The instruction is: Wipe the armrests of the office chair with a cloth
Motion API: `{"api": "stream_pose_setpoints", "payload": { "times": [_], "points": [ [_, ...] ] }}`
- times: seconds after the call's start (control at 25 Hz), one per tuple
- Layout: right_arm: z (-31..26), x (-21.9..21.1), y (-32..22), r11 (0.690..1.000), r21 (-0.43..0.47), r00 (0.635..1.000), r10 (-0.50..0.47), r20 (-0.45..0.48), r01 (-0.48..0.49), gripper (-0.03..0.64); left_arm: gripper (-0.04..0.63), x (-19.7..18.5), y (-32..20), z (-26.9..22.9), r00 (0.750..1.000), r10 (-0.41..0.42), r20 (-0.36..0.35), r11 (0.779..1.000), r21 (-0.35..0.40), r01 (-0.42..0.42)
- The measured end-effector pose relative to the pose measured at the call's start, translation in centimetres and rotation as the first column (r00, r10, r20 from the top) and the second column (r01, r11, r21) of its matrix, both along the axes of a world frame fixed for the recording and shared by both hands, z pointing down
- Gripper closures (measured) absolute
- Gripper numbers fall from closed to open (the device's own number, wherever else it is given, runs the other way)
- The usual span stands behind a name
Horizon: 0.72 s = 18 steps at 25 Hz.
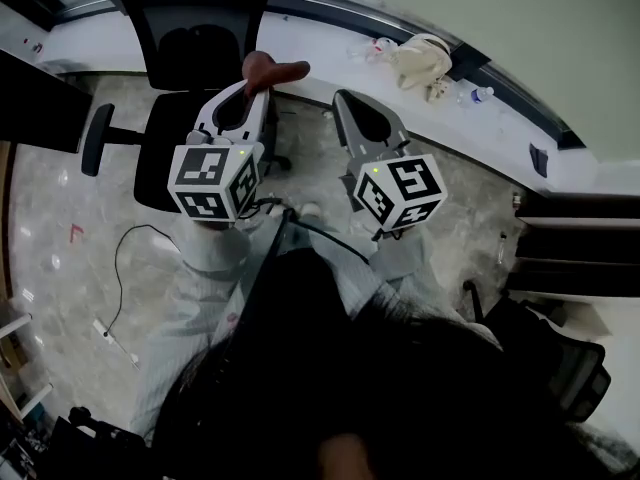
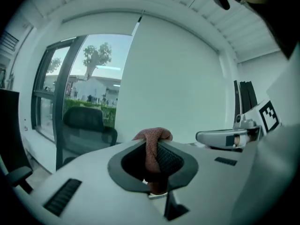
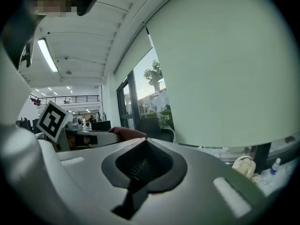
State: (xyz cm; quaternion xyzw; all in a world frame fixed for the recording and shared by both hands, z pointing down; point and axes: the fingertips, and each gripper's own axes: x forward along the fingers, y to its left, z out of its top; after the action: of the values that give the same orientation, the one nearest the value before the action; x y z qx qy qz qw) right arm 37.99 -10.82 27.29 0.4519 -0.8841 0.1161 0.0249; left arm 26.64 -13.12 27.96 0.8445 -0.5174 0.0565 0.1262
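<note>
My left gripper (image 1: pixel 258 78) is shut on a reddish-brown cloth (image 1: pixel 277 71), which sticks out past the jaw tips. In the left gripper view the cloth (image 2: pixel 153 146) is pinched between the pads and bunches over the top. The black office chair (image 1: pixel 172 133) stands on the floor below and beyond that gripper, its left armrest (image 1: pixel 96 138) showing; the other armrest is hidden behind the gripper. My right gripper (image 1: pixel 346 100) is held beside the left one, shut with nothing in it (image 3: pixel 144 140). Both grippers are raised well above the chair and point roughly level at the window wall.
A beige bag (image 1: pixel 422 61) and a plastic bottle (image 1: pixel 479 95) lie on the ledge along the wall. A cable (image 1: pixel 125 268) trails on the floor at left. A dark desk (image 1: pixel 35 103) stands far left, another black chair (image 1: pixel 560 363) at lower right.
</note>
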Motion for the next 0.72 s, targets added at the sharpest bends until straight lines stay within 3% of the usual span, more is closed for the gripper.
{"api": "stream_pose_setpoints", "payload": {
  "times": [0.08,0.2,0.72],
  "points": [
    [-2.0,-0.1,0.0,0.999,0.045,1.000,0.003,-0.005,-0.002,0.615,0.563,0.5,0.2,-3.0,1.000,-0.001,-0.018,0.998,0.069,0.003],
    [-3.7,-0.6,0.0,0.996,0.093,1.000,0.008,-0.028,-0.005,0.615,0.563,0.9,0.4,-5.1,0.999,0.010,-0.035,0.994,0.110,-0.006],
    [-3.8,-1.3,-0.3,0.992,0.127,0.998,0.002,-0.058,0.006,0.617,0.563,0.7,0.2,-4.1,0.999,0.006,-0.040,0.996,0.086,-0.003]
  ]
}}
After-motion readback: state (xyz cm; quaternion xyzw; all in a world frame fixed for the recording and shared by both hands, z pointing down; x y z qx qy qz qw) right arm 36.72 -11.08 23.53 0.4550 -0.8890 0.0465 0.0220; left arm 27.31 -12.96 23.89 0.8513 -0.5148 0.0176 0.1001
